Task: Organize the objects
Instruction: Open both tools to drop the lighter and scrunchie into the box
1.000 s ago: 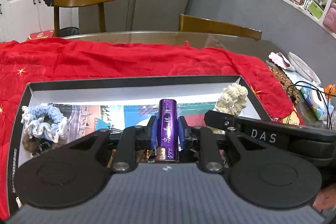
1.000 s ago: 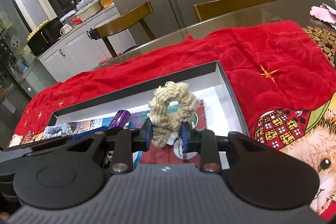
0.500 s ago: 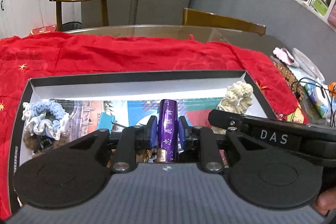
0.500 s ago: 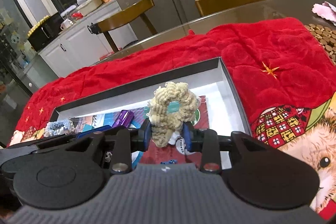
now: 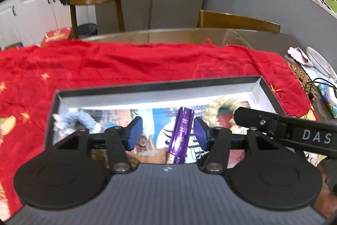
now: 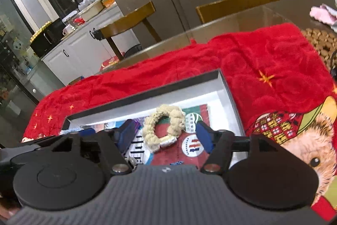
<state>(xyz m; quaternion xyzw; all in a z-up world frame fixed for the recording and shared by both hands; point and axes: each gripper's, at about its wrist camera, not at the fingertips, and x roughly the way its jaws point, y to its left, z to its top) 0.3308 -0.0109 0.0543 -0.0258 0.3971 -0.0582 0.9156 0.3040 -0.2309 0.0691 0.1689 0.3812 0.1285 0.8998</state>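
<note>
While the left gripper (image 5: 167,132) is hanging over the open box (image 5: 160,85), its jaws have just been opening and are now standing spread, with the purple tube (image 5: 181,134) lying between them, leaning toward the right blue pad but gripped by neither. In the left wrist view, a blurred blue scrunchie (image 5: 80,119) is sitting at the left of the box, the tube is lying in the middle, and the cream scrunchie (image 5: 221,107) is showing at the right, behind the black bar of the other tool. In the right wrist view, the right gripper (image 6: 164,134) has also just been opening; its jaws are spread wide, and the cream scrunchie (image 6: 163,125) is resting free on the printed floor of the box (image 6: 229,96), at the centre of the frame. The red cloth (image 6: 263,60) is spreading around the box.
</note>
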